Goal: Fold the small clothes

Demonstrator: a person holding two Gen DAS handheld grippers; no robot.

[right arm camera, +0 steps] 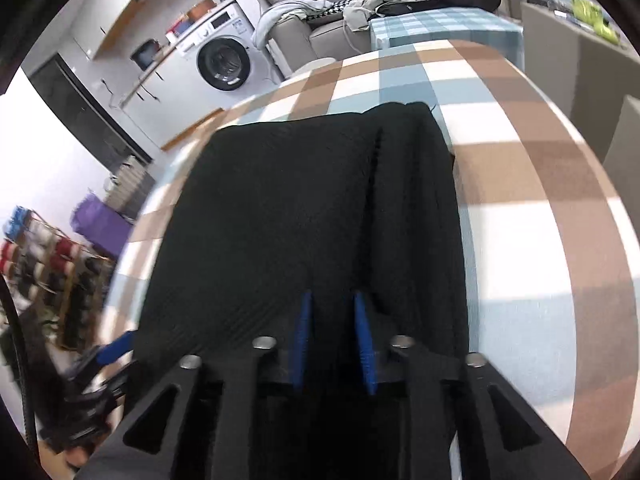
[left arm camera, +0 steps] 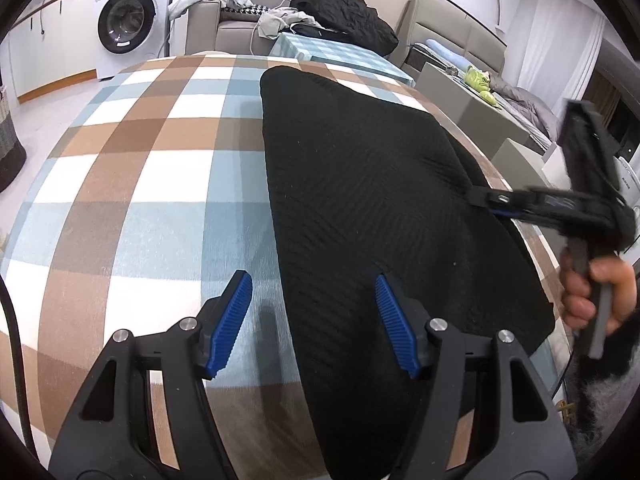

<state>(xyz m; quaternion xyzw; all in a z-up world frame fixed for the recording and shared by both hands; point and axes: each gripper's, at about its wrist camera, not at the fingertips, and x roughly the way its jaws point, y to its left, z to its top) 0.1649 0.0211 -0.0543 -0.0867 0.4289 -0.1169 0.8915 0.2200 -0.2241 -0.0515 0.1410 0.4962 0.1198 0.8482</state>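
Black garment (left arm camera: pixel 380 184) flat on checked cloth (left arm camera: pixel 140 184), edge between open left gripper (left arm camera: pixel 314 320), right gripper (right arm camera: pixel 331 340) parted over it.

The black garment (left arm camera: pixel 380 184) is showing a matt, finely ribbed knit. The checked tablecloth (left arm camera: pixel 152 168) is appearing as smooth, matt woven cloth. Gripper pads (left arm camera: pixel 232 320) are presenting ridged blue plastic, with matt black frames and shiny metal bolts (left arm camera: pixel 188 324).

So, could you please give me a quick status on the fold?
Left gripper open, empty, above garment edge. Right gripper part open, garment between pads. Nothing in the way.
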